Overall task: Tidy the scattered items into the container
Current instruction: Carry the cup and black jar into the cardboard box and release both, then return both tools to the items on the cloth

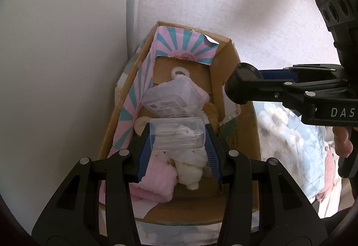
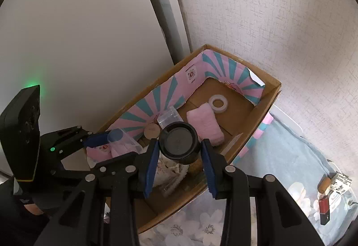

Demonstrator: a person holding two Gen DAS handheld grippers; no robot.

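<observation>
Left gripper (image 1: 179, 134) clamped on clear plastic tube (image 1: 176, 134); right gripper (image 2: 179, 145) clamped on black jar (image 2: 179, 144); cardboard box (image 2: 271, 94) beneath both.

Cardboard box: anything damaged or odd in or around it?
Yes. The pink-and-teal liner inside the cardboard box has a torn, curled corner at the far end. A red battery and a cork lie outside on the floral cloth.

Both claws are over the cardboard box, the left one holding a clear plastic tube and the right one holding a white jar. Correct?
Not quite. The right claw holds a black jar, not a white one, as the right wrist view shows. The left claw does hold a clear plastic tube over the cardboard box.
</observation>
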